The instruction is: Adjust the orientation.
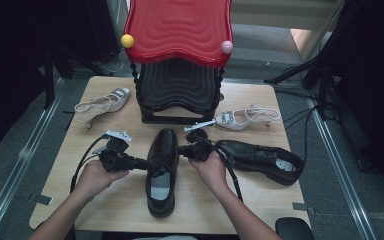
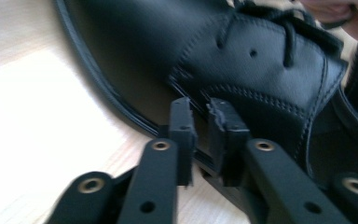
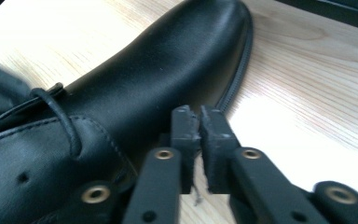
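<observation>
Black shoe (image 1: 161, 170) is flanked by two grippers at the middle of the table (image 1: 260, 200).
Two black lace-up shoes and two pale strappy sandals are counted, one sandal at each side of a red-topped black stand (image 1: 178, 60). Glossy leather, stitched seams and dark laces are seen. The left gripper (image 2: 200, 108) is parted by a narrow gap, the right gripper (image 3: 193, 114) nearly pressed together; nothing is pinched.

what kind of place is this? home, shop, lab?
Most likely a lab or recording setup, not a home or shop. A small wooden table stands between metal floor rails with dark stands and cables around it, and shoes are laid out as props beside a red and black shoe rack.
</observation>
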Action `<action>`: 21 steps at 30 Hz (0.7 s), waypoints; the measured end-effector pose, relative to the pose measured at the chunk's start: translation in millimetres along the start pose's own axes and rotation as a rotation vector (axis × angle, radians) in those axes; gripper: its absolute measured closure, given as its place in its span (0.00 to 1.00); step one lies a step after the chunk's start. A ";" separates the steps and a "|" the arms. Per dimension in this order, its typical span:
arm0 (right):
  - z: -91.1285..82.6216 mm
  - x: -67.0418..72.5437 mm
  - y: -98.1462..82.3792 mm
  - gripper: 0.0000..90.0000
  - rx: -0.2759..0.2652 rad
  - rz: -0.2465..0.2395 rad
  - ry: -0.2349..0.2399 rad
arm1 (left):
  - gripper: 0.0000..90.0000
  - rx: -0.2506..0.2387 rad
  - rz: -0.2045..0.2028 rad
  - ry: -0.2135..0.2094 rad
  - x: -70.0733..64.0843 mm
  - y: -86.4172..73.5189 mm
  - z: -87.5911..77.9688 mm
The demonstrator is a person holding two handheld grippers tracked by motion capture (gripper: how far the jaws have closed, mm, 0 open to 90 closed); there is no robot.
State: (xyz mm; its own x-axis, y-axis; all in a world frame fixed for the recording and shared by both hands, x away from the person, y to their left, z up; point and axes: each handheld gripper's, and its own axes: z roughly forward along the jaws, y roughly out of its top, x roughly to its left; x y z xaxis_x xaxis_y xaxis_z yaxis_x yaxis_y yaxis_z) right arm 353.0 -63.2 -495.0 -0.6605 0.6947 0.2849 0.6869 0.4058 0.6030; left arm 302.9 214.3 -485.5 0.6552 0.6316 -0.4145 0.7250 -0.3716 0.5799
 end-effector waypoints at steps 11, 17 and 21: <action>-53.5 23.4 -6.1 0.71 0.011 -0.013 0.083 | 0.62 -0.079 0.065 0.026 -3.4 41.1 -38.0; -67.2 34.6 -11.7 0.64 0.016 0.015 0.116 | 0.61 -0.113 0.113 0.034 -7.2 70.2 -53.3; -68.7 36.2 -12.9 0.62 0.039 0.051 0.099 | 0.62 -0.115 0.144 0.023 -8.7 85.8 -58.8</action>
State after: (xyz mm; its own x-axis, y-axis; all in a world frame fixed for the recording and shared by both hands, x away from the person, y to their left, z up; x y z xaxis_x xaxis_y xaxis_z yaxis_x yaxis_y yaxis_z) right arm 299.4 -84.0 -441.3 -0.6500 0.6534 0.3879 0.7301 0.3954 0.5573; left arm 346.9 217.0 -390.9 0.7445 0.5935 -0.3058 0.5942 -0.3802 0.7088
